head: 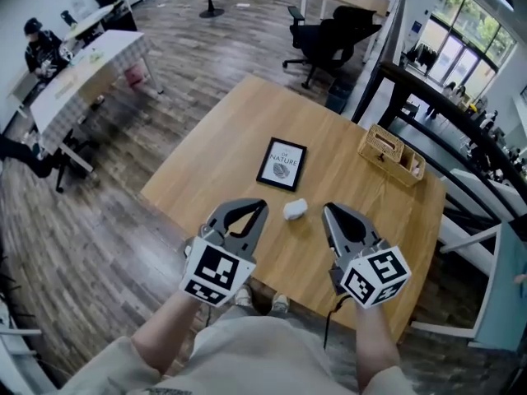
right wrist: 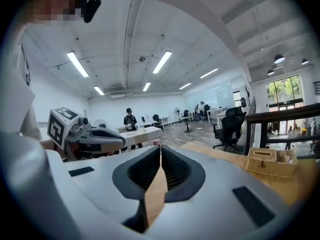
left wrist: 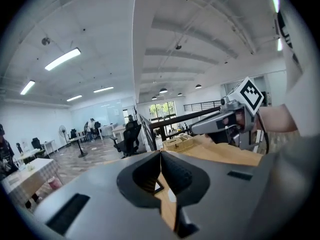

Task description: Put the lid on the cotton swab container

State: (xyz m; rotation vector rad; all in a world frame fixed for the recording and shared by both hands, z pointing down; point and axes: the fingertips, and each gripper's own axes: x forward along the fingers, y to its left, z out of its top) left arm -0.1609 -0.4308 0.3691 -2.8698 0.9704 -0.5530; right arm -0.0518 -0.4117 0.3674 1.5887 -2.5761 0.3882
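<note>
Pale wood table [head: 346,188] fills the head view, and on it lies the small white cotton swab container [head: 295,210], near the table's near edge and just near of a black-framed picture [head: 282,164]. I cannot tell whether its lid is on. A wicker basket [head: 391,155] stands well apart at the far right.

The left gripper [head: 260,206] hangs just left of the container and the right gripper [head: 328,209] just right of it, neither touching it.

The left gripper view shows its fingers [left wrist: 150,171] pressed together at the tips with nothing between them (only wood and a corner of the frame show through the slot below). The right gripper view shows the same closed, empty fingers [right wrist: 172,169], plus the basket [right wrist: 272,161] to the right, but not the container.
</note>
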